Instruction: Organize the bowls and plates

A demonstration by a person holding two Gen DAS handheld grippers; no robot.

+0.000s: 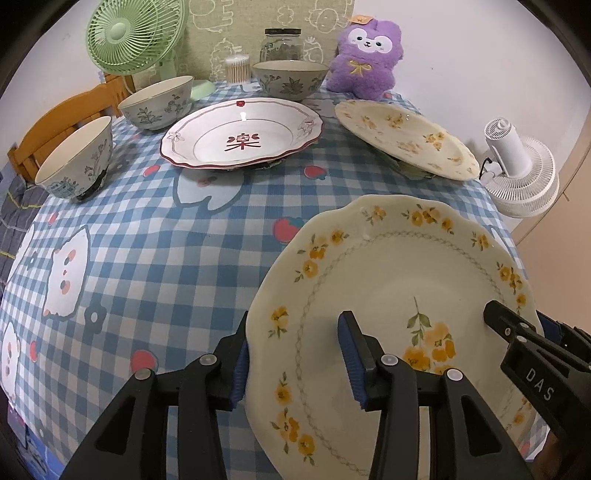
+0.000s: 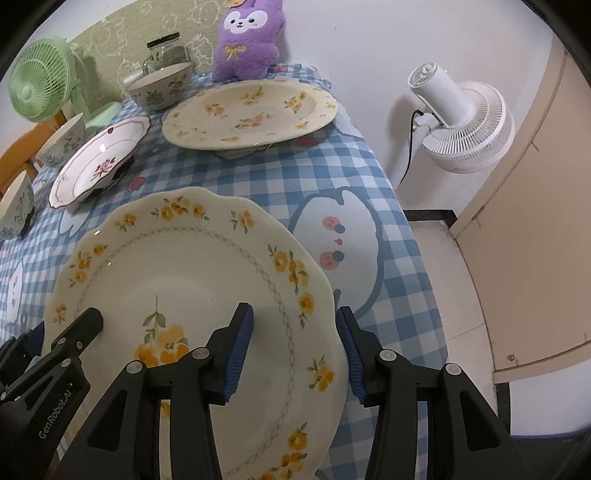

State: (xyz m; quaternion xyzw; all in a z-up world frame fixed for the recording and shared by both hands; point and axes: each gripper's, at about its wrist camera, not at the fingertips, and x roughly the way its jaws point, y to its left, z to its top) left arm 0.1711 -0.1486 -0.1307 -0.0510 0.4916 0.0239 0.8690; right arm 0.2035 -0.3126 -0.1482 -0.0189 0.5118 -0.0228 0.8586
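Note:
A cream plate with yellow flowers (image 1: 388, 280) (image 2: 192, 273) is near the front of the table, held by its two sides. My left gripper (image 1: 295, 354) has its fingers on either side of the plate's left rim. My right gripper (image 2: 295, 347) straddles its right rim. Farther back lie a white plate with red trim (image 1: 243, 133) (image 2: 99, 162) and a second yellow-flowered plate (image 1: 406, 138) (image 2: 251, 114). Three floral bowls stand at the left (image 1: 75, 158), the back left (image 1: 157, 103) and the back middle (image 1: 290, 79) (image 2: 160, 86).
The table has a blue checked cloth (image 1: 147, 258). A green fan (image 1: 135, 35), a glass jar (image 1: 281, 44), a cotton swab box (image 1: 237, 68) and a purple plush toy (image 1: 364, 59) stand along the back. A white fan (image 2: 461, 125) stands off the right edge. A wooden chair (image 1: 55, 122) is at the left.

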